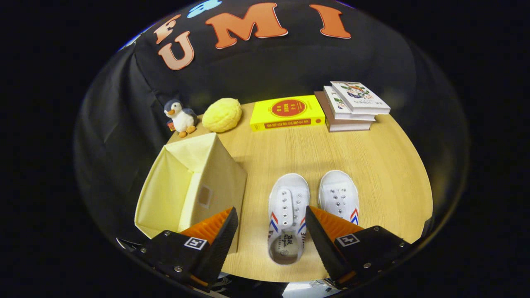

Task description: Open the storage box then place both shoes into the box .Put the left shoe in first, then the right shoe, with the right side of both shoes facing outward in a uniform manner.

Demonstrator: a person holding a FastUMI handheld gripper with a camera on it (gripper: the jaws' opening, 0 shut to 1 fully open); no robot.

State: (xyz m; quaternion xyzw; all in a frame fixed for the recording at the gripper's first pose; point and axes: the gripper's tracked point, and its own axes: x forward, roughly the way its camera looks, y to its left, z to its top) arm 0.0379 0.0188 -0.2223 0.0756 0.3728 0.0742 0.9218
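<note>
Hovering fingers [271, 231] spread wide, white canvas shoes [288, 207], boxy yellow fabric storage box [194, 186]

The gripper [271, 231] hangs with fingers spread above the left shoe [287, 215]; the right shoe [339, 194] sits just beside it. The open box [186, 186] blocks the table's [385, 165] left edge. Penguin [181, 117], yellow lump [222, 114] and books [352, 105] line the far edge; the middle lies bare.

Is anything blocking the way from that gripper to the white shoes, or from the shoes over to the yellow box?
Nothing visible does. The gripper is open, with the left shoe between its fingers and the right shoe beside it. Only bare table lies between the shoes and the storage box.
</note>
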